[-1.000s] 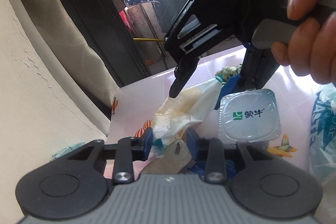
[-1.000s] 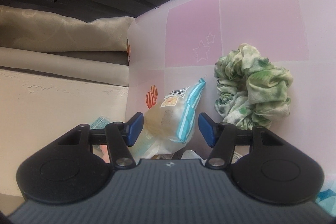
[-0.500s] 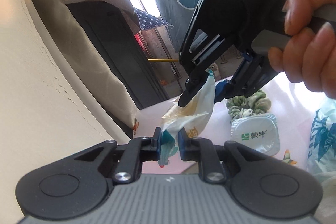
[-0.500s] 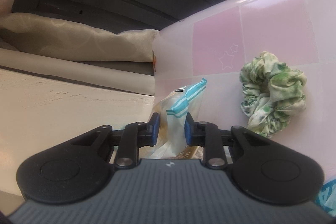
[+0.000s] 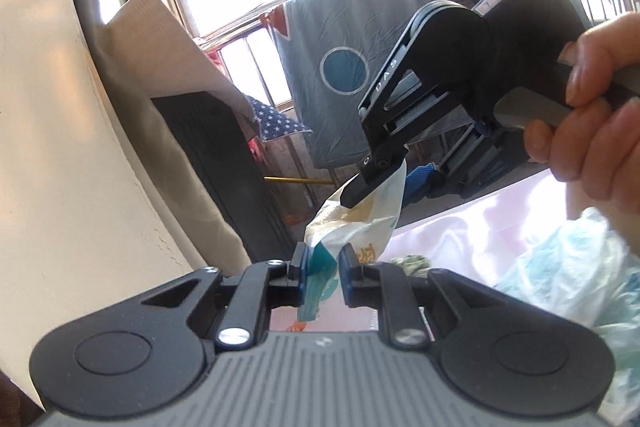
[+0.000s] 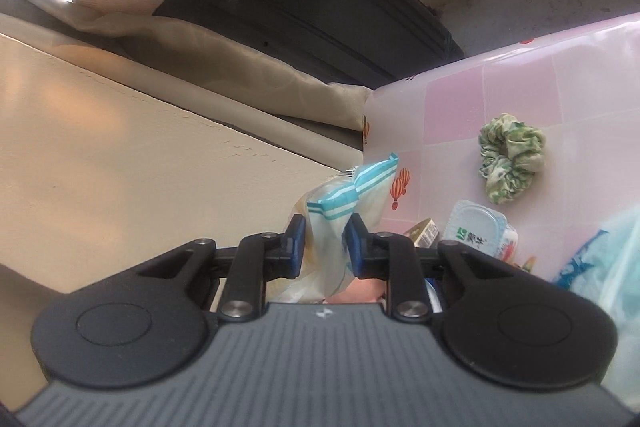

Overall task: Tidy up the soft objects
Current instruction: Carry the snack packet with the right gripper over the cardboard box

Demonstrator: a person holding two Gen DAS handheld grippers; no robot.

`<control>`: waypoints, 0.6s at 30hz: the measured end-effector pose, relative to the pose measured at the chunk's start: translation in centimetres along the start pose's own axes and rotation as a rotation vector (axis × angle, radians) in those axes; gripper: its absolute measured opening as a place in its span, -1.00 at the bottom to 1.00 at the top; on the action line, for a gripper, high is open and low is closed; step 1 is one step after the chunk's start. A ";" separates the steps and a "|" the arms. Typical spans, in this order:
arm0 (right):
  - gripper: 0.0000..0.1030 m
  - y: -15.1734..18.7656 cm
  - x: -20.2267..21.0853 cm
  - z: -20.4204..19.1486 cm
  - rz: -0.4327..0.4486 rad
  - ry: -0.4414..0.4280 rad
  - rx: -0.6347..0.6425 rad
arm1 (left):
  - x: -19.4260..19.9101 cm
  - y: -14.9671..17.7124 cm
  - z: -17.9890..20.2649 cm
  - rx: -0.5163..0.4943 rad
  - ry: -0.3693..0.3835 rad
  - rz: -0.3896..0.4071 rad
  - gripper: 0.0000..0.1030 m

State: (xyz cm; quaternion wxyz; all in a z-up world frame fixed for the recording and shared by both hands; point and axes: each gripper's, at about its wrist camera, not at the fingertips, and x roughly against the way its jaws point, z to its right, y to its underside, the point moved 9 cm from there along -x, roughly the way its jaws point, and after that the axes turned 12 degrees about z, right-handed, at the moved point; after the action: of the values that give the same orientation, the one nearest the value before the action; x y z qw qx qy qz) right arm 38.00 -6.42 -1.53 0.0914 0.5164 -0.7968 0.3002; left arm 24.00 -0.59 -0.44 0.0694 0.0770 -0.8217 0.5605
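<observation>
I see a cream snack packet with a teal-and-white striped edge, translucent in places. The counter wears a pink-and-white checked cover dotted with small orange hot-air balloons. My scrunchie is mottled green and white. The yogurt cup has a white foil lid with a green logo. Both gripper bodies are black with blue pads. A grey-blue sheet carries a blue circle and red triangles.

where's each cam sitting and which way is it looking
Left wrist: on the left gripper, looking up toward the window; shows its fingers, the right gripper and a hand.
Right wrist: on the right gripper, looking down at the table; shows its fingers.
Shared: the snack bag, pinched by both.
</observation>
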 end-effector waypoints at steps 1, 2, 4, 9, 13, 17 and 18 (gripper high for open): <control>-0.60 0.2 1.7 0.2 0.011 0.000 -0.002 | 0.9 -0.6 0.7 0.009 0.022 0.009 -0.67; -0.60 0.4 3.4 0.4 0.024 0.002 -0.007 | 1.9 -1.3 1.6 0.016 0.048 0.020 -0.67; -0.60 1.0 6.5 1.0 0.047 0.009 -0.020 | 3.5 -2.3 3.4 0.022 0.094 0.038 -0.67; -0.61 2.3 15.4 4.0 0.132 0.044 -0.049 | 6.7 -4.9 9.2 0.045 0.238 0.075 -0.67; -0.62 2.8 22.6 7.4 0.218 0.091 -0.077 | 8.5 -6.5 14.0 0.038 0.350 0.101 -0.56; -0.63 3.1 29.8 11.8 0.323 0.168 -0.122 | 9.5 -6.5 18.8 0.020 0.461 0.120 -0.15; -0.63 3.2 31.4 12.9 0.348 0.186 -0.139 | 9.6 -6.3 19.4 0.013 0.474 0.119 -0.15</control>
State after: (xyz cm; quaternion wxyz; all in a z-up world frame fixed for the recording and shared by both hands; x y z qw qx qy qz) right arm 23.19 -37.05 1.18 0.1467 0.3334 -0.8808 0.3024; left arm 15.35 -21.43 0.18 0.2267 -0.1050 -0.7819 0.5712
